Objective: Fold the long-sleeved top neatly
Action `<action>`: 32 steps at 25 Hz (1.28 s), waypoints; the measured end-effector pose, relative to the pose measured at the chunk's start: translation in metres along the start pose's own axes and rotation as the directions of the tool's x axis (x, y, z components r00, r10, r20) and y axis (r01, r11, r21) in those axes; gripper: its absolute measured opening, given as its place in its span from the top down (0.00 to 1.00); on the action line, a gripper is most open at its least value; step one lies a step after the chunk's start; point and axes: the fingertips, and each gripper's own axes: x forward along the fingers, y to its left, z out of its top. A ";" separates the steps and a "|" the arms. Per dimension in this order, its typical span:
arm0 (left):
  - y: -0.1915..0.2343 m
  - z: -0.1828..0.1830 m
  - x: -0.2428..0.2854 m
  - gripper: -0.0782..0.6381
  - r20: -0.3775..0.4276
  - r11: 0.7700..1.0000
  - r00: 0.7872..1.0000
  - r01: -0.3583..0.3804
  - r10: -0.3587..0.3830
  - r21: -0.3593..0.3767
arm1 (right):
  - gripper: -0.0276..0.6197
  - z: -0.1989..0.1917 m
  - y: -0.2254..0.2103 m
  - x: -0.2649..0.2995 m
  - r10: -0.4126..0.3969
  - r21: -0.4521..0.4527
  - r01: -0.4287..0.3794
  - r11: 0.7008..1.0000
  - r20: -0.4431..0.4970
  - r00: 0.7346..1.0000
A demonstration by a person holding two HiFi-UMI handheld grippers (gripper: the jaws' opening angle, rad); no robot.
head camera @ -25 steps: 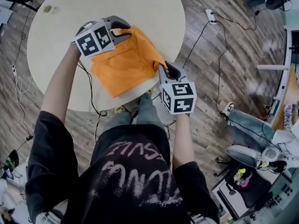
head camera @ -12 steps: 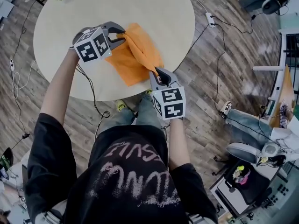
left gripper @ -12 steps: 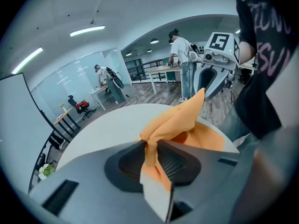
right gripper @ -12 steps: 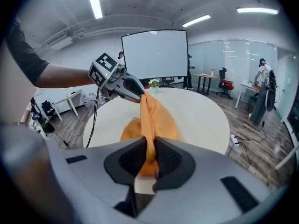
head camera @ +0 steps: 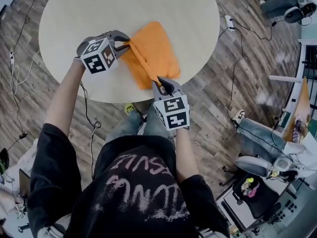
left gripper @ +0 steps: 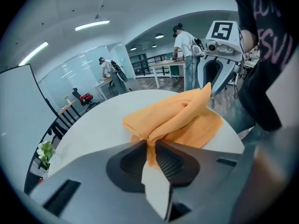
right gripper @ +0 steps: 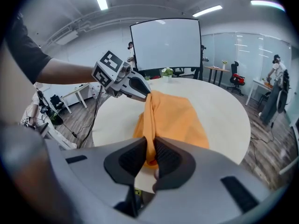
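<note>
The orange long-sleeved top (head camera: 154, 51) lies folded into a compact bundle near the front edge of the round pale table (head camera: 74, 29). My left gripper (head camera: 127, 44) is shut on the top's left corner, and its jaws have just been closing with the cloth pinched between them (left gripper: 150, 146). My right gripper (head camera: 159, 81) is shut on the near corner at the table's edge, orange cloth (right gripper: 150, 146) between its pads. A taut ridge of fabric (head camera: 141, 62) runs between the two grippers. The rest of the top (right gripper: 175, 115) rests flat on the table beyond.
A small plant (left gripper: 46, 152) stands at the table's far rim. Cables and a power strip (head camera: 229, 22) lie on the wooden floor to the right. Chairs and equipment (head camera: 267, 172) crowd the lower right. People stand at desks in the background (left gripper: 184, 45).
Both grippers have carried the top's held edge forward and down across the table. The garment, hanging over the near edge before, now lies mostly on the tabletop in a narrower fold.
</note>
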 end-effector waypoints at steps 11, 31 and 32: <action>-0.014 -0.046 0.016 0.80 -0.028 0.999 0.999 -0.017 0.016 -0.040 | 0.87 -0.025 0.035 0.044 0.103 -0.063 -0.111 0.992 -0.115 0.988; -0.024 -0.056 -0.034 0.79 -0.041 0.954 0.978 -0.209 0.205 -0.217 | 0.77 -0.023 0.053 0.020 0.185 -0.066 -0.187 0.980 -0.037 0.982; -0.024 -0.055 -0.038 0.79 -0.044 0.944 0.973 -0.230 0.226 -0.235 | 0.77 -0.020 0.052 0.018 0.193 -0.072 -0.194 0.978 -0.025 0.981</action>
